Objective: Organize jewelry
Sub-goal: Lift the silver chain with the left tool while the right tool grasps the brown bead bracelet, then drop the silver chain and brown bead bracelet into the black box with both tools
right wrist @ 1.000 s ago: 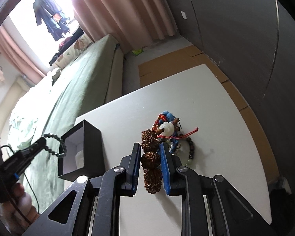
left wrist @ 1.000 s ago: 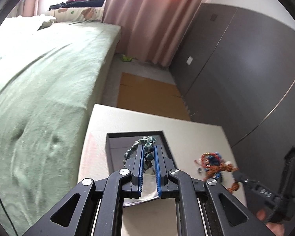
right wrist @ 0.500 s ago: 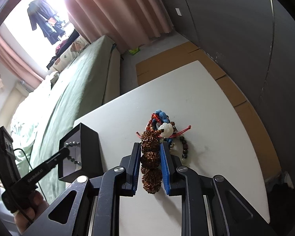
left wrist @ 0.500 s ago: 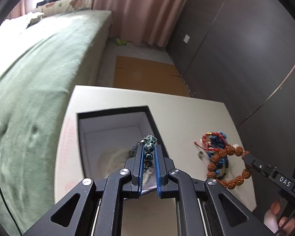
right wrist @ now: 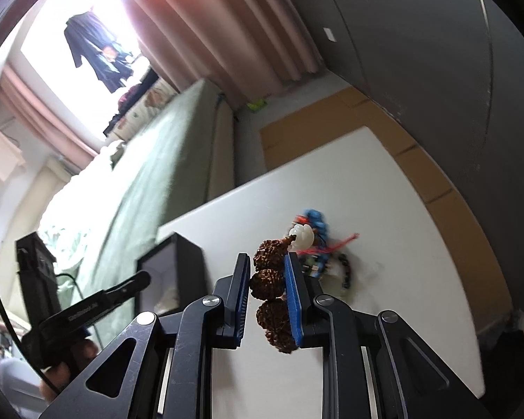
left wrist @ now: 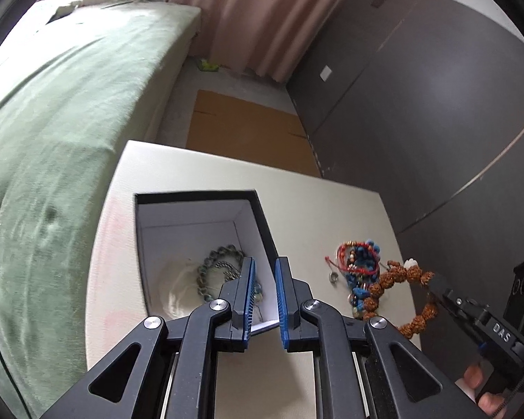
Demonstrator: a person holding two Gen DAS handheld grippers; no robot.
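With the green bead bracelet dropped into the black white-lined box, the left gripper had its jaws just parting and empty, while the right gripper pinched the brown knobbly seed-bead bracelet, due boxward next.

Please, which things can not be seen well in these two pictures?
- Green bracelet in the box, left wrist view: its near part is hidden behind the left tool.
- Heap of jewelry, right wrist view: blurred and partly behind the brown bead bracelet and the right tool; pieces cannot be counted.
- Inside of the box, right wrist view: mostly hidden by its dark wall.
- Small silver piece, left wrist view: too small to identify.
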